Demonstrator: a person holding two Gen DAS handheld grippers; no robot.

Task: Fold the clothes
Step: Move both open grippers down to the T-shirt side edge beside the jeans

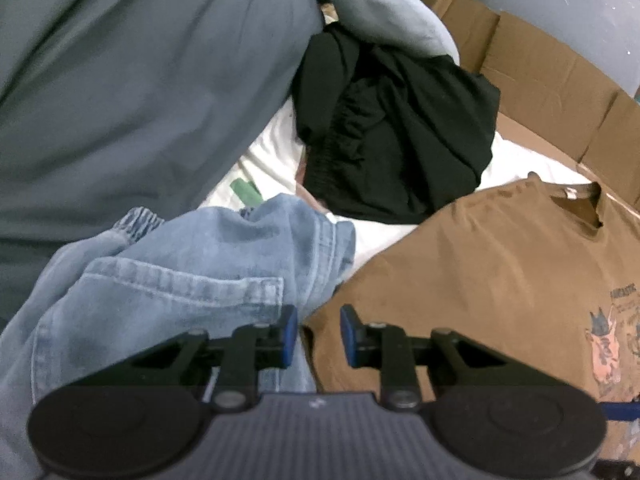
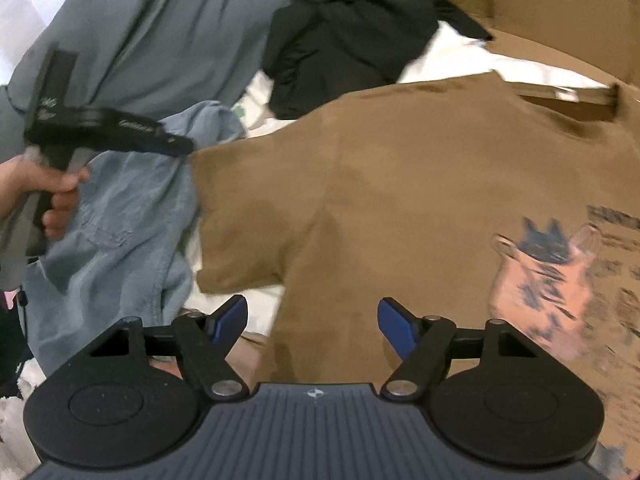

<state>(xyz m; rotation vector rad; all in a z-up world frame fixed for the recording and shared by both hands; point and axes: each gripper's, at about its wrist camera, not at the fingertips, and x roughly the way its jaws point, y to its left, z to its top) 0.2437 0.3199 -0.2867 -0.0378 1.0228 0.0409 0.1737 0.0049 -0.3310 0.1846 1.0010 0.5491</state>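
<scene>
Both tools (image 1: 319,336) (image 2: 311,326) low over the brown T-shirt (image 2: 400,184)

Brown printed T-shirt (image 2: 400,184), seemingly pink motif.

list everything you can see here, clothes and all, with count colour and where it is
t-shirt: 1, brown with a pink and blue print, spread flat on the right
denim garment: 1, light blue, bunched at the shirt's left edge
black garment: 1, crumpled behind the shirt
grey-blue garment: 1, large, draped at the left
pale blue garment: 1, at the back over the black one
white sheet: 1, under the clothes
cardboard: brown, flattened, at the back right
left gripper: black, blue pads, narrow gap over the shirt's edge
right gripper: black, blue pads, open over the shirt
hand: 1, grasping the left gripper's handle
</scene>
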